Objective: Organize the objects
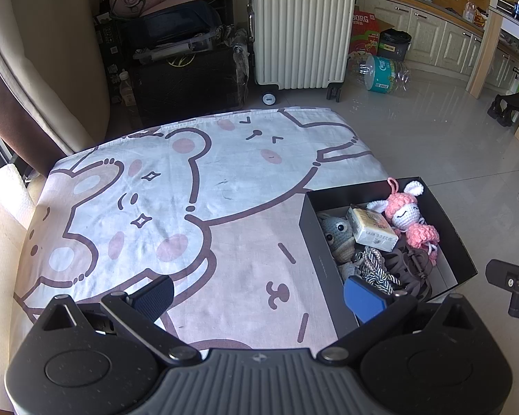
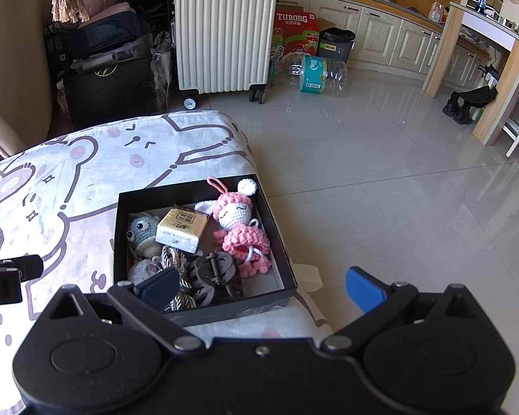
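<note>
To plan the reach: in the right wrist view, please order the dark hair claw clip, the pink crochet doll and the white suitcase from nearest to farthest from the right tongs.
1. Dark hair claw clip, box front.
2. Pink crochet doll, box right.
3. White suitcase, far on floor.

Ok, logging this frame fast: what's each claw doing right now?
Left claw: open, holding nothing, over the tablecloth.
Right claw: open, holding nothing, near the black box.

The box [image 2: 204,311] on the table's [image 1: 225,276] right edge holds the dolls [image 2: 240,228].
</note>
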`<state>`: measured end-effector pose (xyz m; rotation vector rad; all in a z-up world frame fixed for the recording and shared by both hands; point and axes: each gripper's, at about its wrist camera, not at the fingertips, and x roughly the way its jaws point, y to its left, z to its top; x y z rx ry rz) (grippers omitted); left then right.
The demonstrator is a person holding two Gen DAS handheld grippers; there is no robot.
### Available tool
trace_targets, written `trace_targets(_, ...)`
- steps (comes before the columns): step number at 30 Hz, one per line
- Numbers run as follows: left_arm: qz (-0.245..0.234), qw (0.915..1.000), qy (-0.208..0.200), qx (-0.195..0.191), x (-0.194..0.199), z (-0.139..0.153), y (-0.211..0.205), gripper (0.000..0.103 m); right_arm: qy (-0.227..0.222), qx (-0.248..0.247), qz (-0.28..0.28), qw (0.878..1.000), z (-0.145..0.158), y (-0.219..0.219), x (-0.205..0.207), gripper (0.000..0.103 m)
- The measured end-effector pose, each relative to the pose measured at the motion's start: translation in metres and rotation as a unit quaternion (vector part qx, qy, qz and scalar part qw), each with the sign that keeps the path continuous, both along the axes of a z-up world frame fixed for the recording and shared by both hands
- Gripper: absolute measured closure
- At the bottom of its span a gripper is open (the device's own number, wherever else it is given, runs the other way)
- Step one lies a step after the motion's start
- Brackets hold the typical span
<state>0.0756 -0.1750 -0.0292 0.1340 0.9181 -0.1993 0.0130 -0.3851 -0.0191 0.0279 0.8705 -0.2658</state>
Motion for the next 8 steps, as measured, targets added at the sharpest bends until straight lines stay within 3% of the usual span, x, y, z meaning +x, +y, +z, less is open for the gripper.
trace_targets(8, 0.0, 1.0, 0.001, -0.001, 0.0003, 0.0002, 0.0, 0.0, 0.0, 0.0, 0.0, 1.0, 0.0001, -0.0004, 0.0002, 0.0)
